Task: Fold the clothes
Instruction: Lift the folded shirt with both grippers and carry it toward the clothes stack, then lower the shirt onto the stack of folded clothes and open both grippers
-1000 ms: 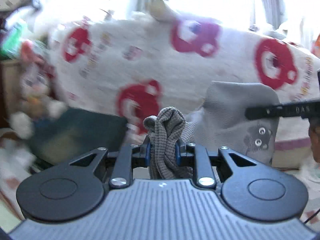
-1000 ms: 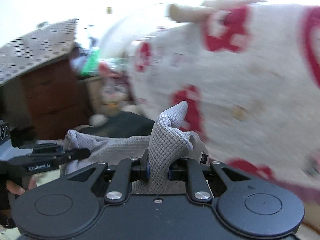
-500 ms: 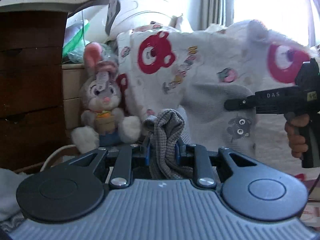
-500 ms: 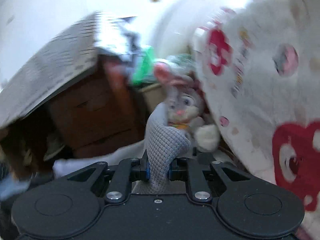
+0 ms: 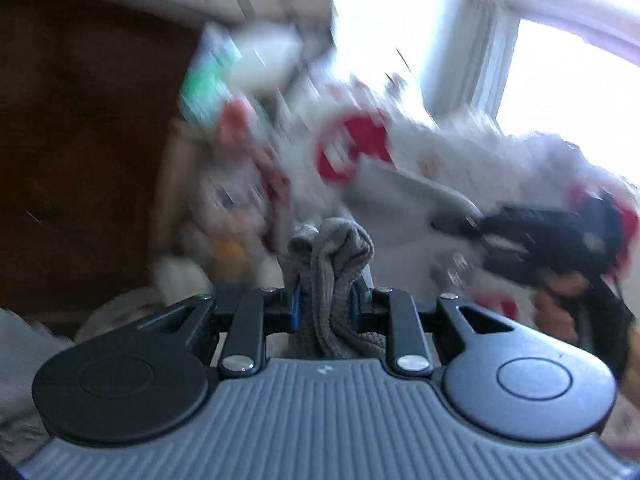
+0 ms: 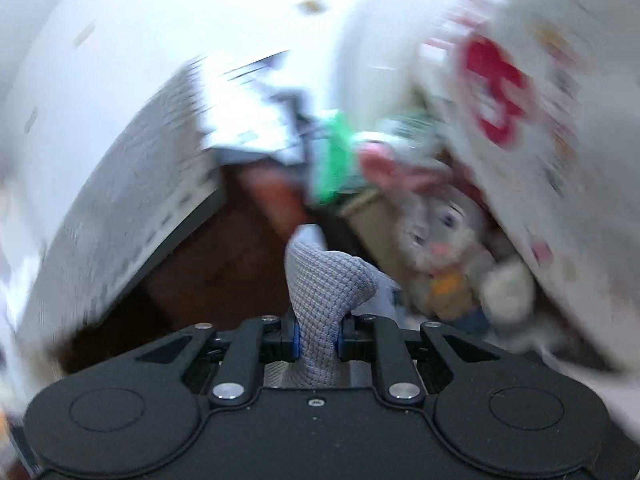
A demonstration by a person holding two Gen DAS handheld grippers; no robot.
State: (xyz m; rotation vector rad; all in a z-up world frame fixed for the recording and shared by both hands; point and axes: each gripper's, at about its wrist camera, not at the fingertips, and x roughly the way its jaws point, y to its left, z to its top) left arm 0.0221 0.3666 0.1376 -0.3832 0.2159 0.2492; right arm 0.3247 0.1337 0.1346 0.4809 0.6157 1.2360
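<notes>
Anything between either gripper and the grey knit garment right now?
Nothing visible. The left gripper is shut on a bunched fold of the grey waffle-knit garment, and the right gripper is shut on another fold. Where it will be laid down isn't identifiable; the surroundings are motion-blurred.

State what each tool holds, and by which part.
Both the left tool and right tool pinch bunched folds of one grey knit garment; which part cannot be told.

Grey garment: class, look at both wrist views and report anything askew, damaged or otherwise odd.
Nothing looks damaged or spilled. The grey garment is bunched into a wad in each shut gripper, left and right, rather than held flat. Heavy blur hides finer detail.
</notes>
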